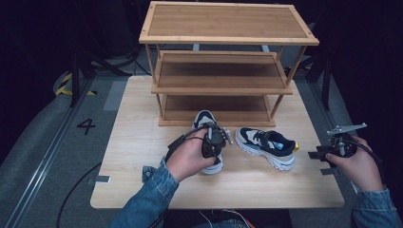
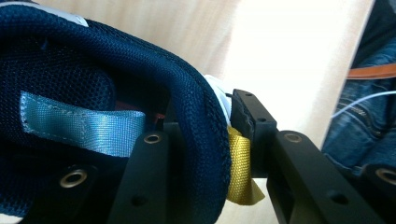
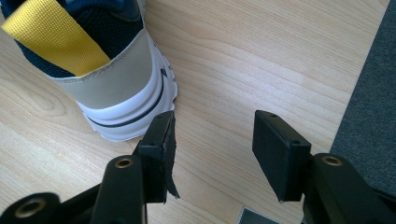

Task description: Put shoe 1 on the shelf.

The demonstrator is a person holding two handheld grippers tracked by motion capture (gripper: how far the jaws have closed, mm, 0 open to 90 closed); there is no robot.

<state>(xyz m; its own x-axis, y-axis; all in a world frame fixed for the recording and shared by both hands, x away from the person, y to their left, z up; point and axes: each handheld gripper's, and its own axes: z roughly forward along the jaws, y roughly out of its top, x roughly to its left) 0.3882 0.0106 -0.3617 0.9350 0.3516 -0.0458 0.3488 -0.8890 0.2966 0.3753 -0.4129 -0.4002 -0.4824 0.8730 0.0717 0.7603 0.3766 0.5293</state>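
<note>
The likely job, judging by the layout, is putting the pair of shoes onto the wooden rack (image 1: 221, 85), which stands at the far side of the table (image 1: 142, 137). The left shoe (image 1: 207, 119) sits just in front of the rack's bottom shelf, toe pointing at it. The left gripper (image 1: 215, 138) has one jaw inside the heel opening and one outside, clamped on the padded heel collar (image 2: 201, 140) with the yellow pull tab (image 2: 239, 172) pinched against the outer jaw. To do this well, the bite should stay deep on the collar, not just on the tab, and the shoe should be lifted level so the toe clears the shelf edge before sliding in.

The right shoe (image 1: 266, 146) lies in front of the rack too, off to the right of the first, toe pointing left. The right gripper (image 3: 212, 149) hangs just behind its heel (image 3: 122, 100), jaws wide apart, holding nothing; one jaw sits close to the sole without clearly touching it.
</note>
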